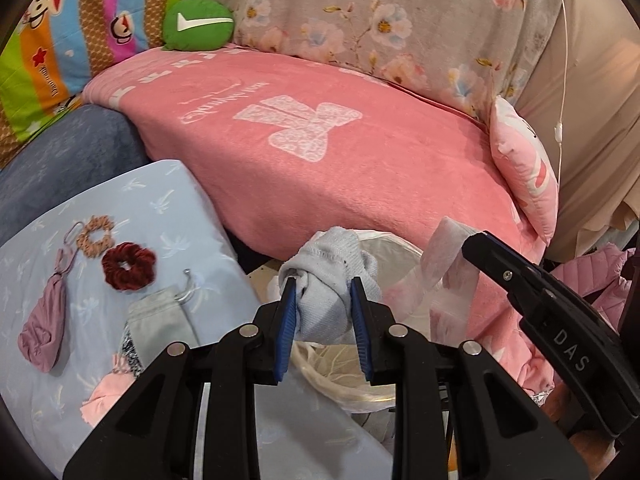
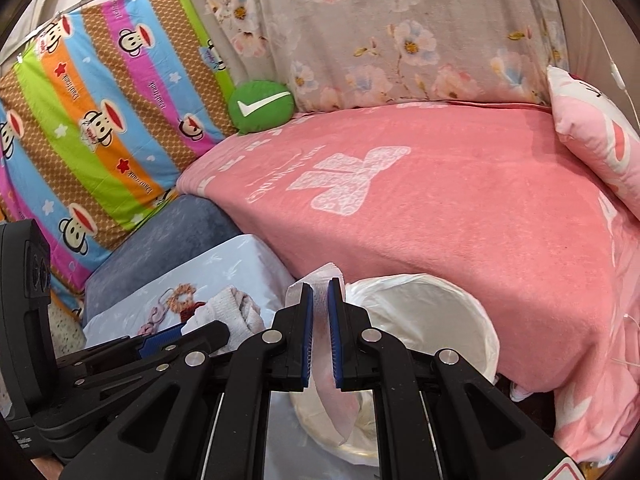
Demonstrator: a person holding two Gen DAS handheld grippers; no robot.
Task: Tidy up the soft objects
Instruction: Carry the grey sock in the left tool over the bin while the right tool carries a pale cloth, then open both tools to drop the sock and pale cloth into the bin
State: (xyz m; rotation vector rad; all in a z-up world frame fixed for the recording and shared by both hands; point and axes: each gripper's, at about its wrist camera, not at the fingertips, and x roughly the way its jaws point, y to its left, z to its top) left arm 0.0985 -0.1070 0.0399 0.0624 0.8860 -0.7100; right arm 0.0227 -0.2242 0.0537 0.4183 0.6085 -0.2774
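While the left gripper (image 1: 323, 300) has its jaws clamped on a bunched pale grey sock (image 1: 332, 276) right over the white bin (image 2: 432, 312), the right gripper (image 2: 320, 332) is nearly closed on a thin pink-white cloth strip (image 2: 320, 320) beside it. The left wrist view gives you the whole light blue sheet (image 1: 168, 200) with the little stuff laid out; in the right one most of that is hidden behind the left gripper. Count on the sheet: two scrunchies, a dark red scrunchie (image 1: 128, 266) and a tan scrunchie (image 1: 95, 235), just beside each other, one mauve pouch (image 1: 44, 332) and one grey drawstring bag (image 1: 164, 316). One green check-mark cushion (image 1: 198, 24) sits at the back of the pink blanket (image 1: 340, 160).
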